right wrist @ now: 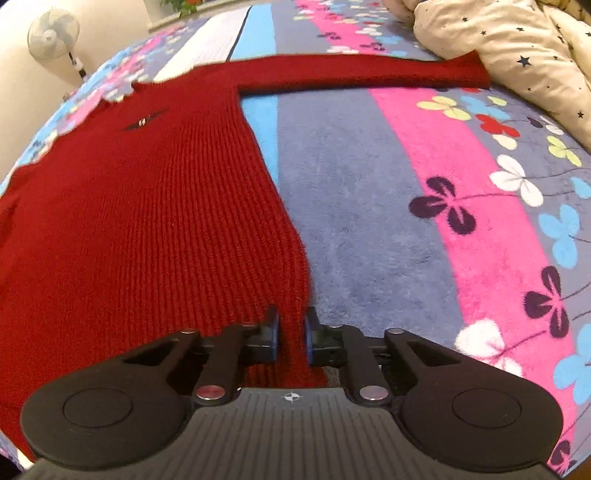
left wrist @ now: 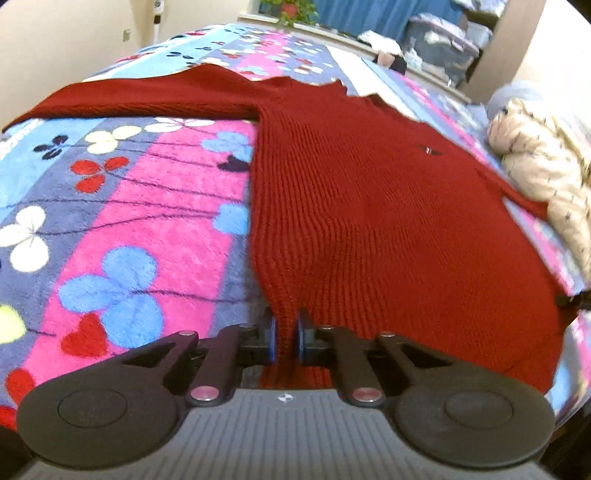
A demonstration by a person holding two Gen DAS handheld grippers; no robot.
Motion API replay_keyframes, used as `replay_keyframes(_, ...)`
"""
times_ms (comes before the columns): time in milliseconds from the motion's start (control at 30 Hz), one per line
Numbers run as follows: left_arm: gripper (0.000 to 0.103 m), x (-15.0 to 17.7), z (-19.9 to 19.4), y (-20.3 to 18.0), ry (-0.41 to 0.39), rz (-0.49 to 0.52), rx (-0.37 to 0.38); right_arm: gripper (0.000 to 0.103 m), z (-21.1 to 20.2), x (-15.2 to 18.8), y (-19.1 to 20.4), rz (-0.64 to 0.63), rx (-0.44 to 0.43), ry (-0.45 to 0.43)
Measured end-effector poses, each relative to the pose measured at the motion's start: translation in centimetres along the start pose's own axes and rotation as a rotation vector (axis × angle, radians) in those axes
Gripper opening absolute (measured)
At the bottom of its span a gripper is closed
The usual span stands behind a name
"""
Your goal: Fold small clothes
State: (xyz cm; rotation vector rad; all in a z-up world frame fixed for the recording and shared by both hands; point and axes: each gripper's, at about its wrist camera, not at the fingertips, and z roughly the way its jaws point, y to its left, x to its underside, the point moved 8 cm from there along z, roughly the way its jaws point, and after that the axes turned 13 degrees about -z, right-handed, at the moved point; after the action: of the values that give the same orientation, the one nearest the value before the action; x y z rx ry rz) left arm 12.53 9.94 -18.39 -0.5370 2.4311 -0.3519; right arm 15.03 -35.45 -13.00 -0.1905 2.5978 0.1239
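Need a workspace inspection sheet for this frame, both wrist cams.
Surface: bed with floral fleece blanket.
Job's things: red knit sweater laid flat, sleeves spread out.
Clutter: cream star-print duvet at the right sleeve's cuff.
Grippers: left tool shut on the sweater's hem corner; right tool shut on the opposite hem corner.
Cables: nothing seen.
Surroundings: standing fan, plants, storage bins.
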Motion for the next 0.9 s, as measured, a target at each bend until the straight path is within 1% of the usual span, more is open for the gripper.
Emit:
replay_keyframes(100,0.009,-0.8,-2.0,0.0,-0.009,-0.022,0.051,0.011,-2.6,-0.6,-0.3,0.068,-0.056,-0.076)
replay_keyframes(167,0.009,-1.5,-3.9,-0.2,-0.025,0.000,0.087,0.010,-5.2,-0.8,-0.5,0.095,-0.078,-0.149)
replay_keyframes(233,0.009,-1.9,-5.5,-0.2,-0.027,0.025,0.098,0.009,-7.2,-0.6,-0.3,0.087,-0.093,-0.187)
replay_keyframes(267,0.009,-2.2,-6.1,0.1,-0.019,0.025,0.093,0.009,-8.1,-0.2,-0.1,0.095,-0.114,-0.190)
replay_keyframes(367,0.009,-3.0,-7.2,1.1,-0.012,0.004,0.071,0.009,-9.1,1.3,-0.1,0.133,-0.121,-0.137)
replay_keyframes(433,0.011,-2.8,-6.7,1.4,0.018,-0.005,0.073,0.009,-9.1,1.9,-0.2,0.152,-0.132,-0.117)
replay_keyframes(467,0.016,-2.4,-5.7,1.6,0.055,0.004,0.034,0.010,-8.7,2.2,-0.1,0.147,-0.122,-0.101)
replay_keyframes(500,0.022,-2.2,-5.0,1.9,0.074,0.018,-0.022,0.012,-7.9,2.4,-0.2,0.134,-0.092,-0.071)
replay_keyframes(533,0.025,-2.3,-4.6,2.1,0.062,0.037,-0.074,0.012,-7.1,2.6,-0.4,0.121,-0.037,-0.034)
replay_keyframes(567,0.033,-2.6,-4.7,1.8,0.026,0.052,-0.094,0.015,-6.6,2.7,-0.6,0.106,0.032,-0.019)
replay_keyframes(600,0.044,-3.0,-5.0,1.1,-0.020,0.049,-0.070,0.017,-6.7,2.5,-0.7,0.091,0.091,-0.039)
replay_keyframes(633,0.048,-3.2,-5.2,0.5,-0.045,0.033,-0.033,0.018,-7.1,2.0,-0.5,0.075,0.114,-0.088)
replay_keyframes(667,0.053,-3.2,-5.1,-0.3,-0.058,0.018,0.014,0.021,-7.5,1.5,0.2,0.055,0.096,-0.139)
replay_keyframes(700,0.054,-3.1,-4.7,-1.2,-0.061,0.013,0.058,0.024,-7.8,1.0,1.2,0.024,0.062,-0.180)
replay_keyframes(733,0.054,-2.7,-4.1,-2.1,-0.057,0.026,0.090,0.031,-7.9,0.6,2.3,-0.014,0.026,-0.205)
replay_keyframes(767,0.054,-2.1,-3.2,-2.8,-0.050,0.054,0.101,0.037,-7.6,0.4,3.5,-0.059,-0.010,-0.213)
replay_keyframes(800,0.057,-1.3,-2.1,-3.3,-0.028,0.090,0.099,0.039,-7.0,0.4,4.4,-0.090,-0.032,-0.198)
replay_keyframes(833,0.060,-0.4,-1.0,-3.3,0.010,0.115,0.090,0.043,-6.2,0.6,5.2,-0.116,-0.049,-0.165)
replay_keyframes(867,0.062,0.9,0.8,-3.1,0.081,0.134,0.057,0.046,-4.7,1.3,6.0,-0.146,-0.058,-0.092)
replay_keyframes(900,0.062,1.4,1.4,-2.8,0.082,0.151,0.028,0.047,-3.2,2.2,6.4,-0.170,-0.051,-0.007)
